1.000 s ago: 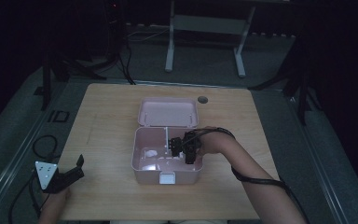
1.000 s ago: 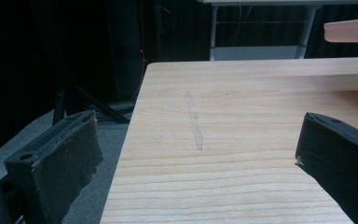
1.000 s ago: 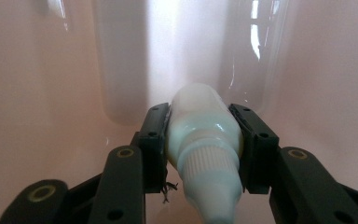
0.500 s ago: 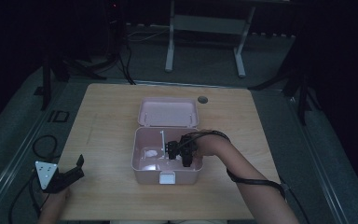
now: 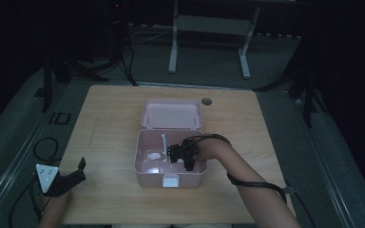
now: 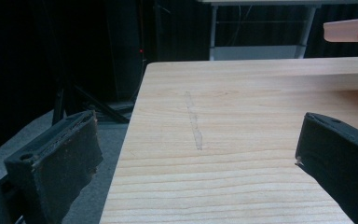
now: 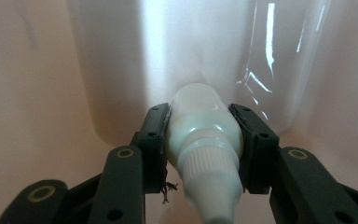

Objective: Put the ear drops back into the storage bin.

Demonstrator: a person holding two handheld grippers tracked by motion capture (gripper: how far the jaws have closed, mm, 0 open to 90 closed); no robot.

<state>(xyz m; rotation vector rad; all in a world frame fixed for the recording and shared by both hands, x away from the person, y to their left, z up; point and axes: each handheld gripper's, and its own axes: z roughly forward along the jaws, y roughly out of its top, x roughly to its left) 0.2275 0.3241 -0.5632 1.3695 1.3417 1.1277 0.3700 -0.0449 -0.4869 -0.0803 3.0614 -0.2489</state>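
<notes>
A pink plastic box (image 5: 145, 173) stands open in the middle of the wooden table, its lid (image 5: 171, 115) tipped back behind it. My right gripper (image 5: 177, 153) reaches down into the box. In the right gripper view it (image 7: 201, 135) is shut on a small white squeeze bottle (image 7: 203, 122) with a ribbed cap, close to the pink inner wall (image 7: 37, 84). My left gripper (image 5: 76, 173) rests at the table's near left corner, jaws open and nothing between them (image 6: 200, 154).
The box has a white latch (image 5: 170, 181) on its front and a thin divider (image 5: 163, 142) inside. A round cable hole (image 5: 206, 101) sits at the table's far edge. Metal stand legs (image 5: 209, 42) rise behind the table. Cables lie on the floor at left.
My right gripper has sunk deeper into the box with the white bottle still in its jaws. The left gripper has stayed where it was.
</notes>
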